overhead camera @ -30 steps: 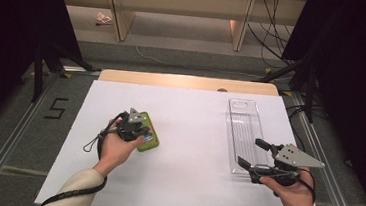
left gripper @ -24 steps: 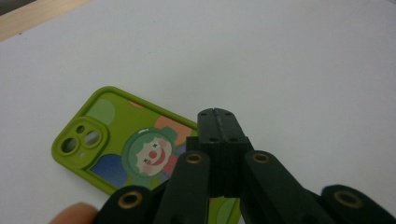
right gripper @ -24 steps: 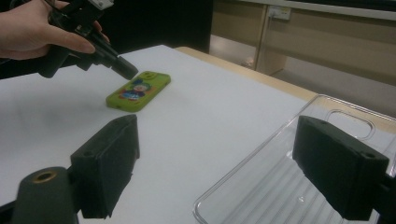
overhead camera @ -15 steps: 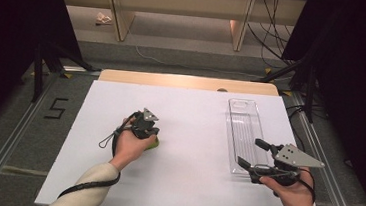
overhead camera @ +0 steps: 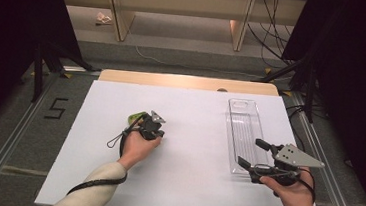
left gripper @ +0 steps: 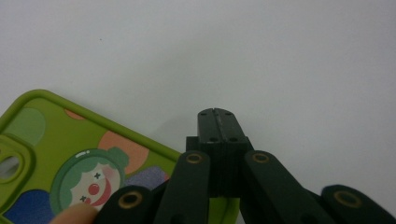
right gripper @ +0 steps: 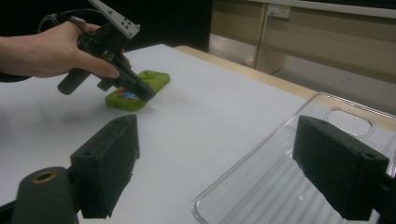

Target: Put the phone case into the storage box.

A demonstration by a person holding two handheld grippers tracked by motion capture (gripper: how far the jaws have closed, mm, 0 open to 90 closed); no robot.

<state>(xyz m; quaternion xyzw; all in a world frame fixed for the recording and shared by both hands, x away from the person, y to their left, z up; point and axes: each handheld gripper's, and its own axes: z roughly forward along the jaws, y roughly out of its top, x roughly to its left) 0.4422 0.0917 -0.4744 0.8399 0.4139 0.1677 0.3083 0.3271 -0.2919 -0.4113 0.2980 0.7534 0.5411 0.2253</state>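
Observation:
A green phone case [overhead camera: 135,116] with a clown picture [left gripper: 88,179] lies flat on the white table, left of the middle. My left gripper [overhead camera: 156,135] is shut with nothing between its jaws. Its tip [left gripper: 216,116] is low over the table just past the case's long edge, and the hand covers most of the case from above. The right gripper view shows this left gripper [right gripper: 144,95] slanting down at the near end of the case [right gripper: 154,79]. My right gripper [overhead camera: 249,151] stands open and holds nothing, at the near end of a clear plastic tray [overhead camera: 243,123].
The tray [right gripper: 289,186] is ribbed, empty, and lies lengthwise at the right of the white table [overhead camera: 190,174]. A wooden strip [overhead camera: 188,82] runs along the far edge. Cables and stand legs sit on the floor beyond.
My left hand has moved right and sunk lower over the case, so the green now shows at the hand's far left instead of its right. The right gripper has kept still.

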